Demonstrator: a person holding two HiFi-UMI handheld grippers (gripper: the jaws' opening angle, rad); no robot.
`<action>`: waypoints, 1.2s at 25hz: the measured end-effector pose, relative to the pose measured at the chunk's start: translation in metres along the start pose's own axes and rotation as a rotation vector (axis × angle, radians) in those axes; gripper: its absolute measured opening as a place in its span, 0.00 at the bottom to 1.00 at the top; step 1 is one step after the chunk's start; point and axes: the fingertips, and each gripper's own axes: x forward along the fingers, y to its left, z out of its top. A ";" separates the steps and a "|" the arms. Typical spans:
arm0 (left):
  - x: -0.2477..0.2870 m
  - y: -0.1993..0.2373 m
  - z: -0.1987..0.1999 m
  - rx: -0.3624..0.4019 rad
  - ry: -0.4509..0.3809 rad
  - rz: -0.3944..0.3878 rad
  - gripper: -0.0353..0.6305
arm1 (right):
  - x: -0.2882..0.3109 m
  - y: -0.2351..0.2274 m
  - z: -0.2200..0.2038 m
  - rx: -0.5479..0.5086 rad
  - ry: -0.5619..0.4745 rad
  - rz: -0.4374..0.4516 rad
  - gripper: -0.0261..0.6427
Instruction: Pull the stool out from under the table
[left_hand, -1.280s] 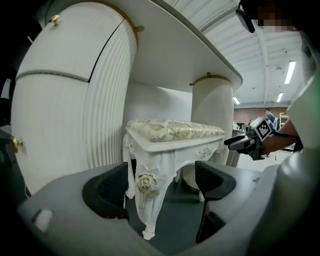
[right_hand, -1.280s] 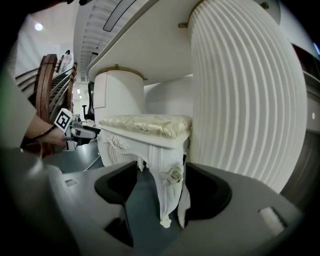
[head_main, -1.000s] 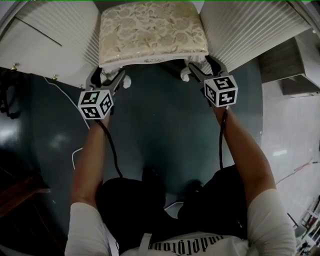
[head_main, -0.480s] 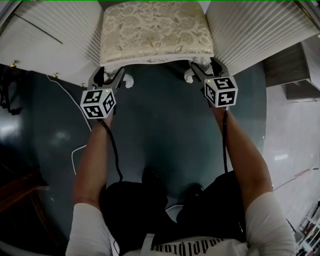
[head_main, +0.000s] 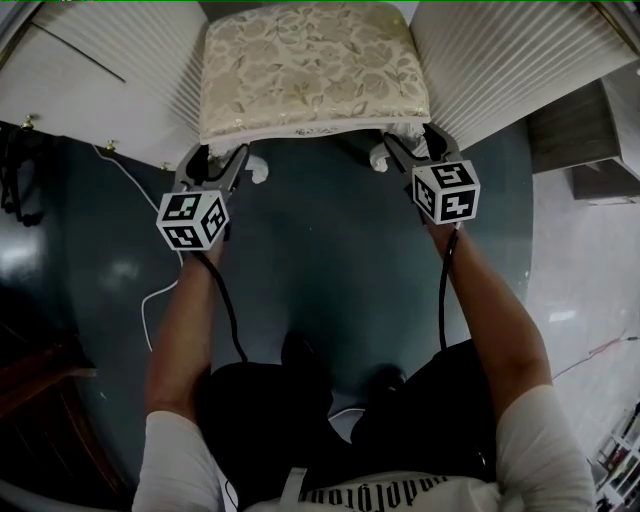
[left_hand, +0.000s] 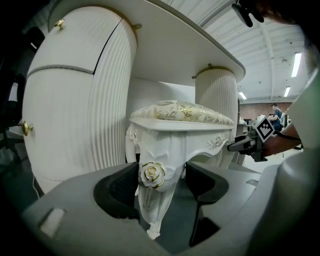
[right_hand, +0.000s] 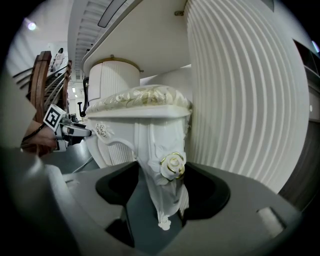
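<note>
Head view: we see the stool (head_main: 310, 70) tucked between the table's (head_main: 490, 70) ribbed pedestals, left gripper (head_main: 214, 158) and right gripper (head_main: 412, 142) jaws just closed in, pads tight on left leg (left_hand: 155, 197) and right leg (right_hand: 167, 187), dark floor (head_main: 320, 260) open toward us.

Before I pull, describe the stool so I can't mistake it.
Find the white table with ribbed rounded pedestals at the top of the head view. The stool sits in the gap between them. Unlike those plain pedestals, it has a gold floral cushion and carved legs bearing gold-edged roses.
</note>
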 end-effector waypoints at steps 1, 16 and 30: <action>0.000 0.000 0.000 0.002 -0.002 -0.002 0.50 | 0.001 0.000 0.000 0.000 -0.001 0.001 0.46; 0.005 0.003 -0.002 0.010 -0.001 -0.056 0.48 | 0.002 0.000 -0.001 -0.010 -0.006 0.024 0.45; 0.000 0.000 0.002 -0.028 0.068 -0.075 0.48 | -0.005 0.004 0.000 0.011 0.103 0.079 0.45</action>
